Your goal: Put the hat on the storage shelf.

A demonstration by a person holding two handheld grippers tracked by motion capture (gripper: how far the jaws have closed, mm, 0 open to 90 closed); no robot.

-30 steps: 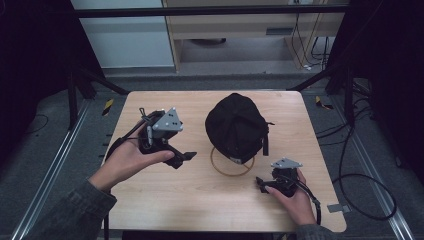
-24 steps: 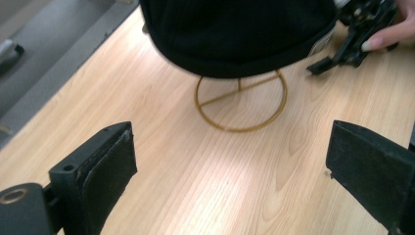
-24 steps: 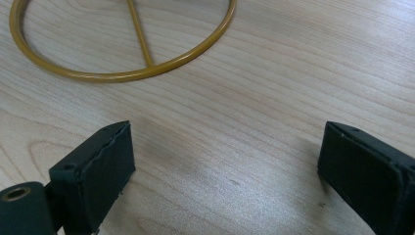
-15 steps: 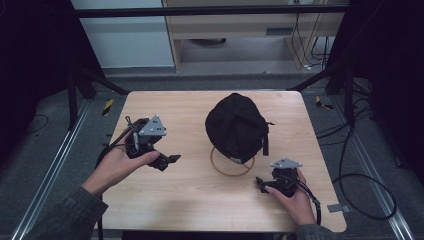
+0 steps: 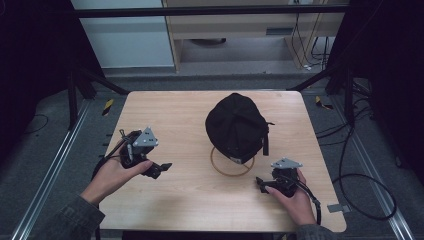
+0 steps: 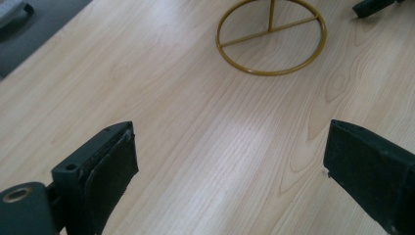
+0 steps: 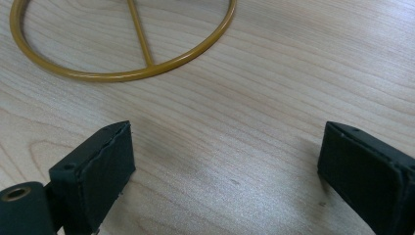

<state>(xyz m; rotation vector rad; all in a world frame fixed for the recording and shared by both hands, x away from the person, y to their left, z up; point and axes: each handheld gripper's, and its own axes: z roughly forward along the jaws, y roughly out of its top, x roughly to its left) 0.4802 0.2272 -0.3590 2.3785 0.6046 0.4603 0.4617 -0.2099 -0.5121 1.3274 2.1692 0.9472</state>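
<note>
A black cap [image 5: 236, 127] hangs on a gold wire stand whose ring base [image 5: 232, 163] rests on the wooden table [image 5: 190, 195]. My left gripper [image 5: 161, 168] is held low at the table's left, jaws wide apart and empty, pointing toward the gold ring [image 6: 272, 37]. My right gripper [image 5: 261, 184] rests near the front right, just below and right of the ring, open with nothing between its jaws. The ring [image 7: 122, 39] lies close ahead in the right gripper view. The right gripper's tip [image 6: 374, 6] appears at the top right of the left gripper view.
Black frame posts and rails run along both sides of the table. Cables trail on the floor at the right [image 5: 360, 190]. A cabinet [image 5: 235, 30] stands beyond the far edge. Bare wood spreads between the two grippers.
My left gripper has moved left and down toward the table's front, away from the cap. The right gripper and the cap have stayed put.
</note>
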